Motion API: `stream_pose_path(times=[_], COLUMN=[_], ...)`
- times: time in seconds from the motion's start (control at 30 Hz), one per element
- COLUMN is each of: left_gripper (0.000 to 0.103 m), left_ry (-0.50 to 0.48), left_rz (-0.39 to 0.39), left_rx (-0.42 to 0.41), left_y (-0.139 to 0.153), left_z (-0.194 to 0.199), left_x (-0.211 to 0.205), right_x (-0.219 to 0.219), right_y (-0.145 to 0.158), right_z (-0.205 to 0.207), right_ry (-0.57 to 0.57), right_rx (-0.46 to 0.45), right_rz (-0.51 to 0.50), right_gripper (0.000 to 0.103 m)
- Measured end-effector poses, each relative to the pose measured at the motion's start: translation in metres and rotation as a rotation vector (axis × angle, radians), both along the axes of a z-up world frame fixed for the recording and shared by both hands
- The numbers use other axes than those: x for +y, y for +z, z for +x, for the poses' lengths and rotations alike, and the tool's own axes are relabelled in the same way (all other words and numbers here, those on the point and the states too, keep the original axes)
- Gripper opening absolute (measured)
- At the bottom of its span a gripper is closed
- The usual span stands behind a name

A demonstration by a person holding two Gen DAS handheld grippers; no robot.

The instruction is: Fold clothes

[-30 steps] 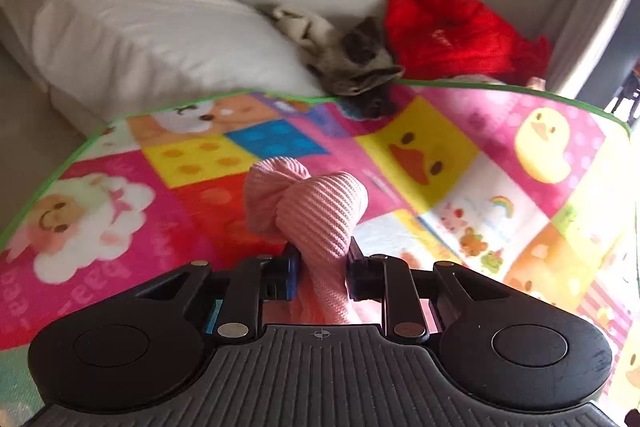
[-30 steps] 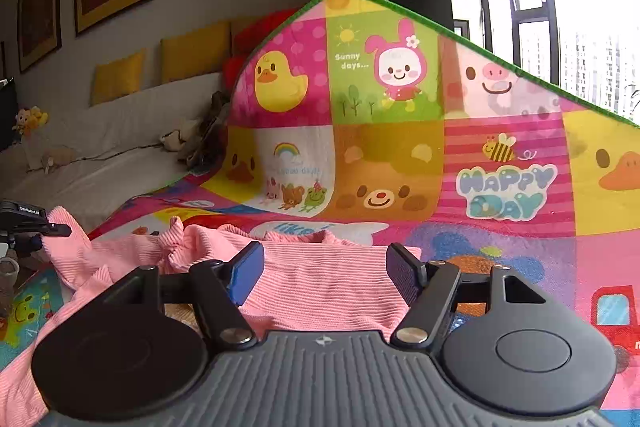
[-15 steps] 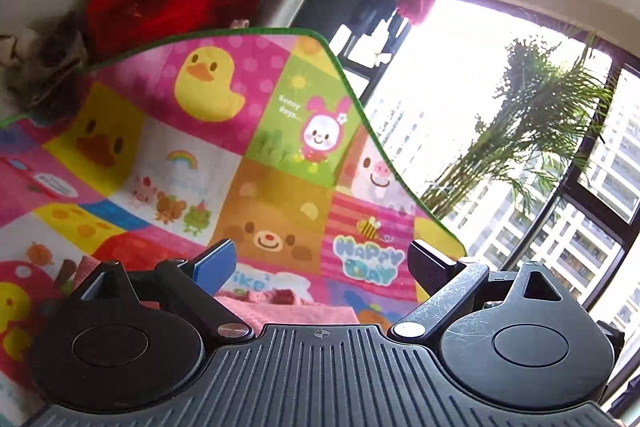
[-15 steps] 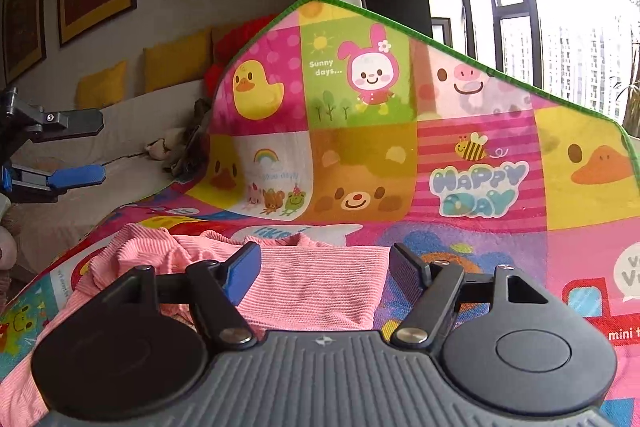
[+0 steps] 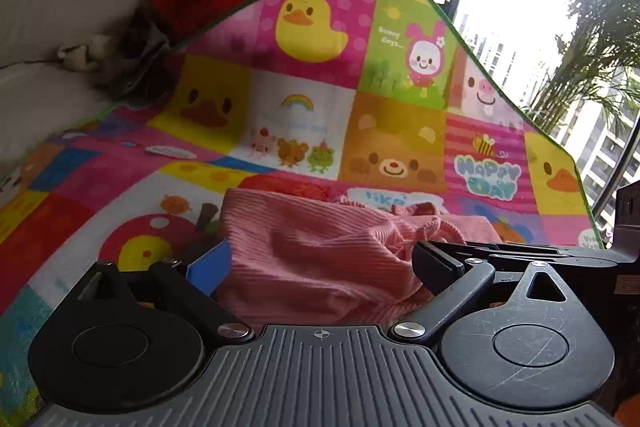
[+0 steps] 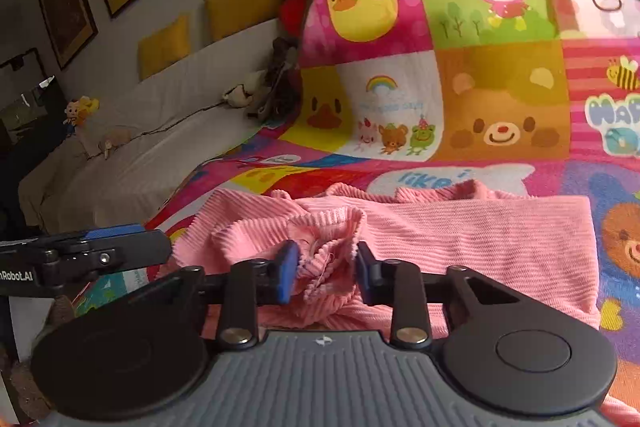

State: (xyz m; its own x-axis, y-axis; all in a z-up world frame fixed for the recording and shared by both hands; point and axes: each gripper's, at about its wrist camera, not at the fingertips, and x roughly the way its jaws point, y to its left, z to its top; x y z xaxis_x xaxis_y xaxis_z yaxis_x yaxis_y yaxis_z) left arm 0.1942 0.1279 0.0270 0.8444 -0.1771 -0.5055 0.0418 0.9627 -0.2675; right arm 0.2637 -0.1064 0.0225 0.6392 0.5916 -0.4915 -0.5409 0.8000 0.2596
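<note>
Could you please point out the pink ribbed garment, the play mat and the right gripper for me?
pink ribbed garment (image 6: pixel 480 239), right wrist view, flat ribbed panel.
play mat (image 5: pixel 304 23), left wrist view, yellow duck square on its raised part.
right gripper (image 6: pixel 326 271), right wrist view, midway between its fingertips, jaws closing on bunched fabric.

Pink ribbed garment (image 6: pixel 460 239) — rumpled, half-folded

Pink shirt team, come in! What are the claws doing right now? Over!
Left claw wide open over pink shirt, opening. Right claw closing on bunched shirt fold. Shirt rumpled on cartoon mat. Nothing in the way. Over.
</note>
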Motion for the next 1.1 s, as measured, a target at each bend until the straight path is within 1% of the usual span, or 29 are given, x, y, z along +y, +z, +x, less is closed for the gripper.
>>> stream_pose_path(times=[0.03, 0.07, 0.1, 0.2, 0.27, 0.3, 0.37, 0.43, 0.5, 0.57, 0.6, 0.67, 0.7, 0.73, 0.77, 0.8, 0.83, 0.9, 0.93, 0.97, 1.0, 1.1], left_gripper=[0.1, 0.1, 0.1, 0.101, 0.102, 0.102, 0.102, 0.102, 0.102, 0.102, 0.102, 0.102, 0.103, 0.103, 0.103, 0.103, 0.103, 0.103, 0.103, 0.103, 0.103, 0.103], left_ry=[-0.003, -0.007, -0.012, -0.043, -0.073, -0.087, -0.111, -0.127, -0.126, -0.151, -0.168, -0.205, -0.207, -0.21, -0.212, -0.215, -0.221, -0.23, -0.235, -0.238, -0.241, -0.252], left_rz=[-0.001, -0.002, -0.005, -0.022, -0.03, -0.031, -0.027, -0.014, -0.001, -0.006, -0.01, -0.016, -0.03, -0.043, -0.057, -0.07, -0.082, -0.073, -0.067, -0.055, -0.043, -0.029], left_rx=[-0.003, -0.005, -0.009, -0.017, -0.005, 0.007, 0.035, 0.069, 0.077, 0.046, 0.029, -0.004, 0.008, 0.02, 0.033, 0.046, 0.066, 0.088, 0.097, 0.089, 0.08, 0.056], left_y=[0.001, 0.001, 0.002, 0.003, -0.001, -0.004, -0.009, -0.015, -0.015, -0.007, -0.003, 0.002, -0.002, -0.006, -0.01, -0.015, -0.022, -0.033, -0.039, -0.042, -0.045, -0.051], left_z=[0.0, 0.0, 0.0, 0.002, 0.006, 0.008, 0.012, 0.017, 0.018, 0.017, 0.017, 0.02, 0.025, 0.03, 0.035, 0.04, 0.042, 0.043, 0.043, 0.041, 0.04, 0.035], left_x=[0.0, -0.001, -0.002, -0.008, -0.015, -0.019, -0.026, -0.033, -0.038, -0.043, -0.046, -0.054, -0.058, -0.062, -0.065, -0.069, -0.072, -0.08, -0.083, -0.085, -0.086, -0.086], right_x=[0.002, 0.001, -0.005, -0.029, -0.048, -0.057, -0.07, -0.077, -0.082, -0.088, -0.092, -0.099, -0.101, -0.101, -0.101, -0.101, -0.1, -0.097, -0.094, -0.091, -0.088, -0.077], right_y=[0.008, 0.017, 0.028, 0.056, 0.061, 0.059, 0.044, 0.017, -0.011, -0.033, -0.038, -0.036, -0.032, -0.028, -0.022, -0.017, -0.012, 0.001, 0.007, 0.014, 0.017, 0.006], right_z=[-0.006, -0.01, -0.012, -0.01, -0.005, -0.001, 0.008, 0.018, 0.03, 0.037, 0.037, 0.036, 0.033, 0.03, 0.025, 0.02, 0.015, 0.008, 0.008, 0.008, 0.009, 0.026], right_ry=[0.003, 0.001, -0.01, -0.06, -0.111, -0.133, -0.164, -0.192, -0.214, -0.244, -0.246, -0.253, -0.259, -0.258, -0.252, -0.245, -0.235, -0.201, -0.174, -0.147, -0.126, -0.103], right_rx=[-0.049, -0.094, -0.129, -0.204, -0.217, -0.202, -0.145, -0.082, -0.011, 0.042, 0.05, 0.051, 0.04, 0.016, -0.013, -0.042, -0.068, -0.104, -0.1, -0.096, -0.082, 0.03], right_rz=[-0.013, -0.021, -0.017, -0.019, -0.037, -0.045, -0.075, -0.134, -0.191, -0.225, -0.212, -0.18, -0.176, -0.177, -0.181, -0.184, -0.179, -0.144, -0.103, -0.062, -0.028, 0.036], right_gripper=[0.011, 0.007, 0.006, 0.006, 0.006, 0.006, 0.006, 0.006, 0.007, 0.007, 0.007, 0.009, 0.015, 0.025, 0.031, 0.041, 0.045, 0.049, 0.055, 0.059, 0.067, 0.073])
